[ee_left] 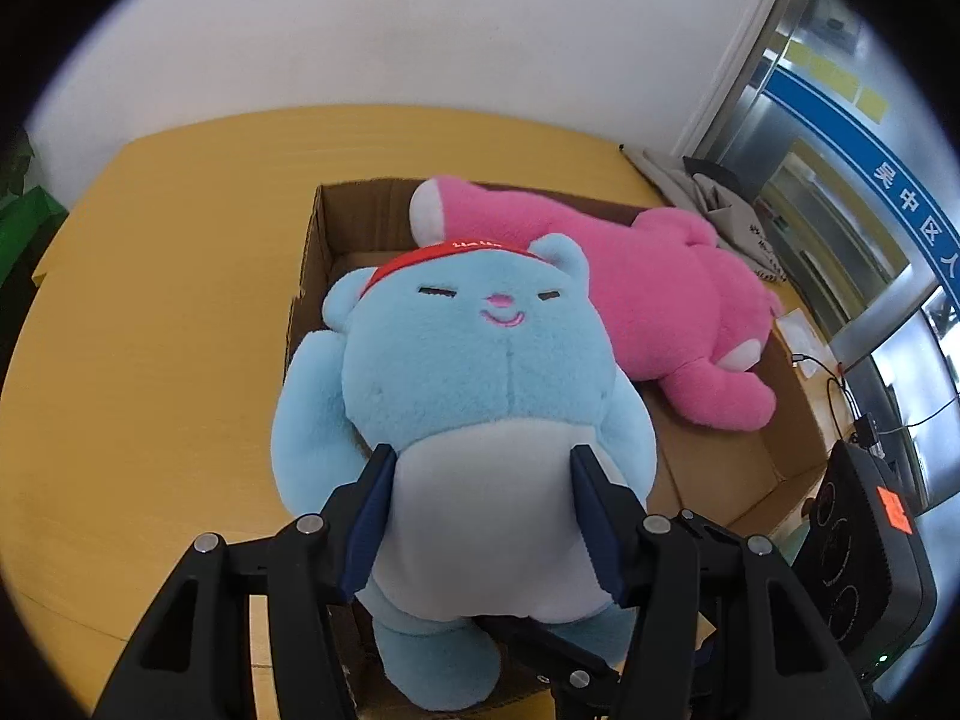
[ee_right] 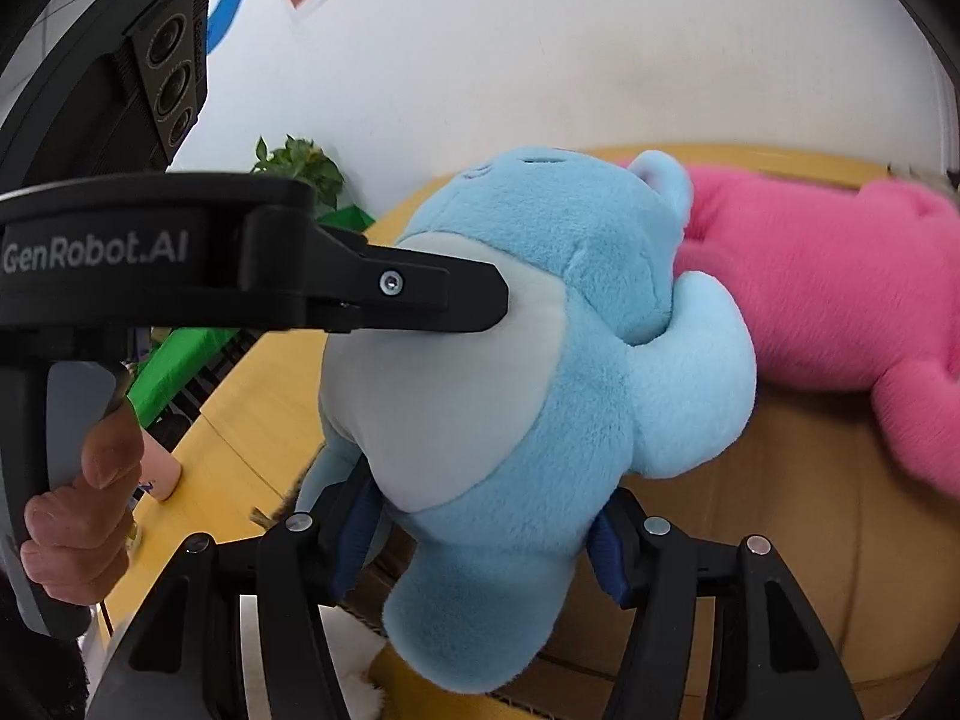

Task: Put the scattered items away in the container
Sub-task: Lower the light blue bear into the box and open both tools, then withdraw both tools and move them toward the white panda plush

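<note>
Left wrist: blue bear point(ee_left: 462, 396) upright, head up; left claw point(ee_left: 480, 516) clamping belly.

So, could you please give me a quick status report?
Both claws, left and right, shut on blue bear. Bear over cardboard box. Pink plush already inside.

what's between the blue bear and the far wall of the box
The pink plush lies there, stretched across the cardboard box behind the blue bear and touching its head. The left wrist view shows it best; both grippers' jaws are shut on the bear.
</note>
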